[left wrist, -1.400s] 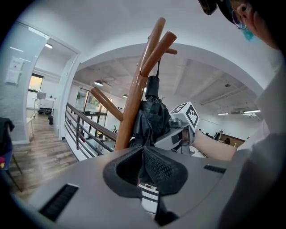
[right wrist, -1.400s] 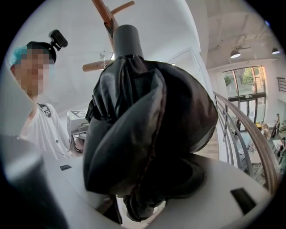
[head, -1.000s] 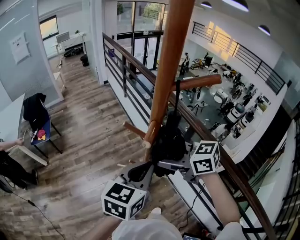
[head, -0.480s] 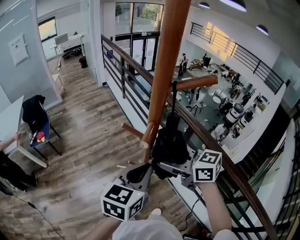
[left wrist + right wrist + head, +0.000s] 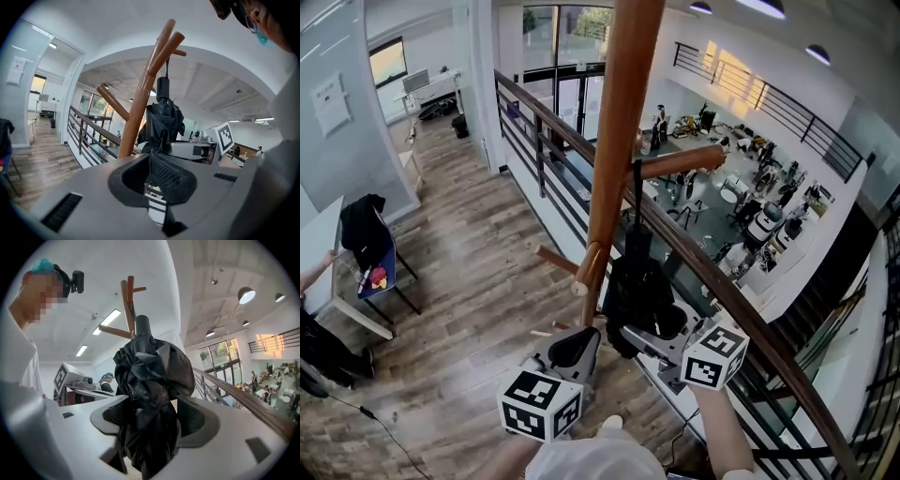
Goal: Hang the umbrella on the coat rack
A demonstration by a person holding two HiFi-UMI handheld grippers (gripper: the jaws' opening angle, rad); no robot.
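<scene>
Black folded umbrella [image 5: 636, 281] hangs upright off the brown wooden coat rack [image 5: 614, 141]. The right tongs [image 5: 148, 422] clasp its lower folds from below; the left tongs [image 5: 150, 165], pinched narrow, sit just beside.

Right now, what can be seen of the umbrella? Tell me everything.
The umbrella is black and folded, its fabric loosely bunched. It hangs upright beside the pole of the wooden coat rack, with its thin strap looped over a peg and its stubby black handle uppermost. The right claw grips the bunched middle, and the left claw pinches the lower end.
</scene>
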